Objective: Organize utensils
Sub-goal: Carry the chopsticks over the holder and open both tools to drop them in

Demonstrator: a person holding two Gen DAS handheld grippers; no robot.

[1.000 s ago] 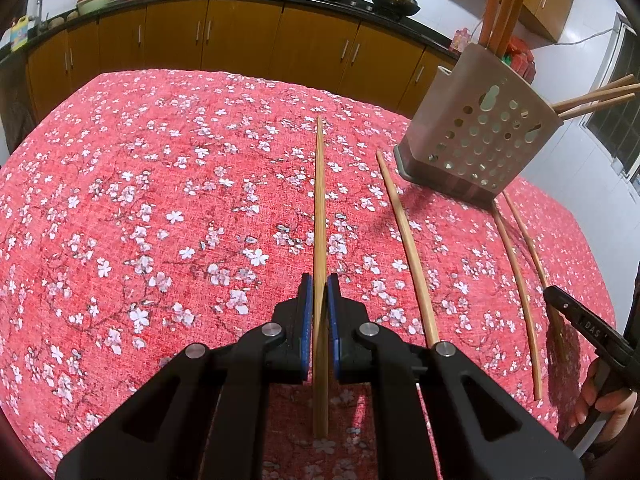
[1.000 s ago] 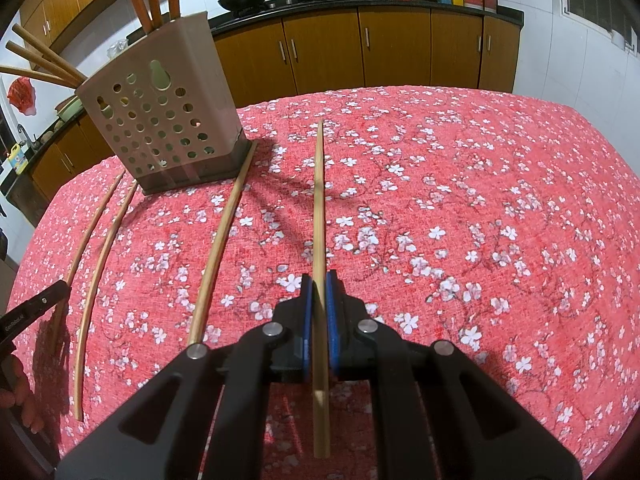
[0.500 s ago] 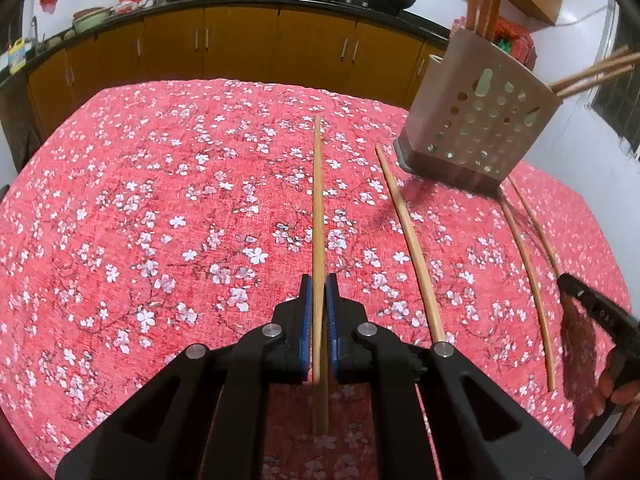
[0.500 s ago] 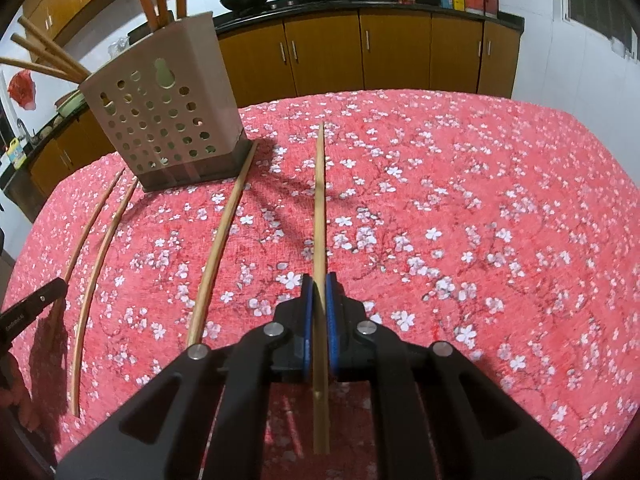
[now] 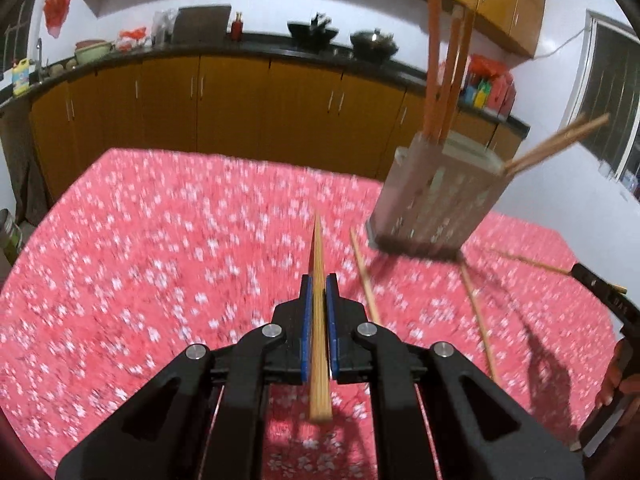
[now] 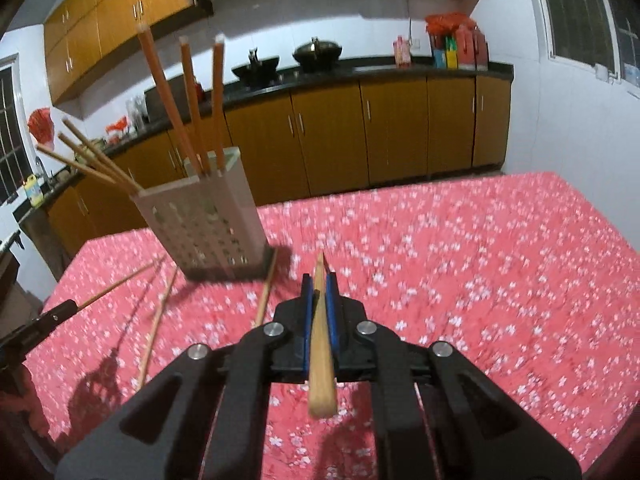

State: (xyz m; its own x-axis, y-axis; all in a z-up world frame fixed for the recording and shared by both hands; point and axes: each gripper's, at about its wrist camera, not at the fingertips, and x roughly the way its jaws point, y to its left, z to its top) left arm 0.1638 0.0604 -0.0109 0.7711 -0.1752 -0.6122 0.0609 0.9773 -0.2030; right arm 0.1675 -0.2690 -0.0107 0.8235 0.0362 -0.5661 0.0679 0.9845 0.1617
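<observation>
Each gripper is clamped on one chopstick: the left gripper [image 5: 318,282] on a bamboo chopstick [image 5: 319,320], the right gripper [image 6: 319,280] on a second chopstick [image 6: 321,344]. The perforated holder [image 6: 208,224] stands ahead on the floral tablecloth [image 6: 460,280], loose chopsticks [image 5: 366,276] beside its base.

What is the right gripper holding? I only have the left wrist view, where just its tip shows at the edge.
Observer: The right gripper is shut on one bamboo chopstick, thick end toward its camera.
Operator: How many pale chopsticks lean out of the chopstick holder? My view blurs them.
Observer: Three, fanning from one corner; three orange chopsticks stand upright beside them.
</observation>
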